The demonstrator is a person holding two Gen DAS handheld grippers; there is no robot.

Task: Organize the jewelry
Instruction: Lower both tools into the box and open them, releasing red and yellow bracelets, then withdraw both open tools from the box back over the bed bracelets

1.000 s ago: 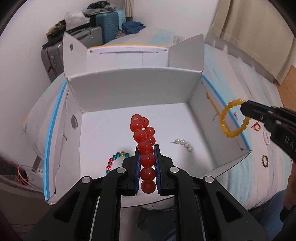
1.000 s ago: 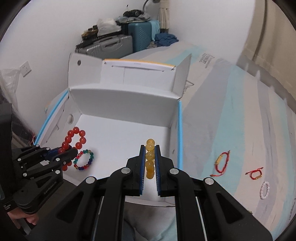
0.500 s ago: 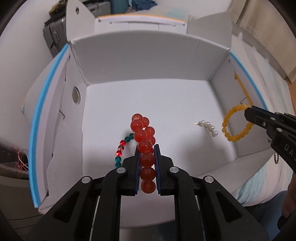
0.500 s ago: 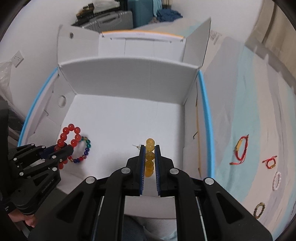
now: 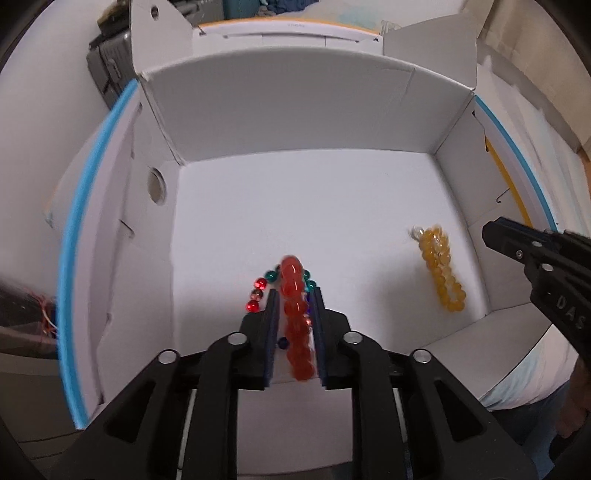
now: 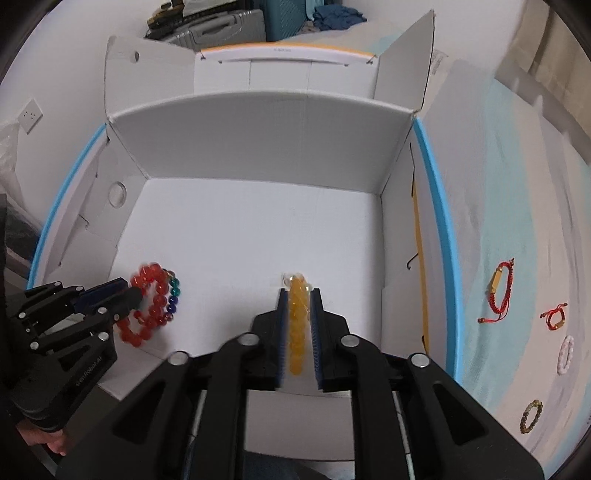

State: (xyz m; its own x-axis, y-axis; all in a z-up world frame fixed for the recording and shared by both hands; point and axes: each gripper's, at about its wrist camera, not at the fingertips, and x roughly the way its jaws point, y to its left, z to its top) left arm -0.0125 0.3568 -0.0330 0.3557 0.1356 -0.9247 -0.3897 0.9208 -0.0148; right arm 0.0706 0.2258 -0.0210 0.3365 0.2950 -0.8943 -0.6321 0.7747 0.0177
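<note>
A white cardboard box point(image 5: 295, 107) point(image 6: 258, 140) stands open on the bed. My left gripper point(image 5: 294, 291) is open inside it, with a blurred red bead bracelet point(image 5: 295, 317) point(image 6: 147, 306) loose between the jaws, over a multicoloured bead bracelet point(image 5: 258, 291) point(image 6: 173, 291) on the box floor. My right gripper point(image 6: 299, 291) is open too, with a yellow bead bracelet point(image 6: 297, 325) point(image 5: 441, 266) loose between its jaws, at the box's right side. Small pearls peek out at the yellow bracelet's far end point(image 5: 415, 232).
On the striped bedspread right of the box lie two red cord bracelets point(image 6: 498, 291) point(image 6: 554, 317), a white bead bracelet point(image 6: 566, 354) and a dark bead bracelet point(image 6: 531, 415). Suitcases point(image 6: 221, 22) stand behind the box by the wall.
Both grippers moved lower into the box and opened. The red and yellow bracelets are released and dropping onto the box floor; the yellow one now covers the pearls.
</note>
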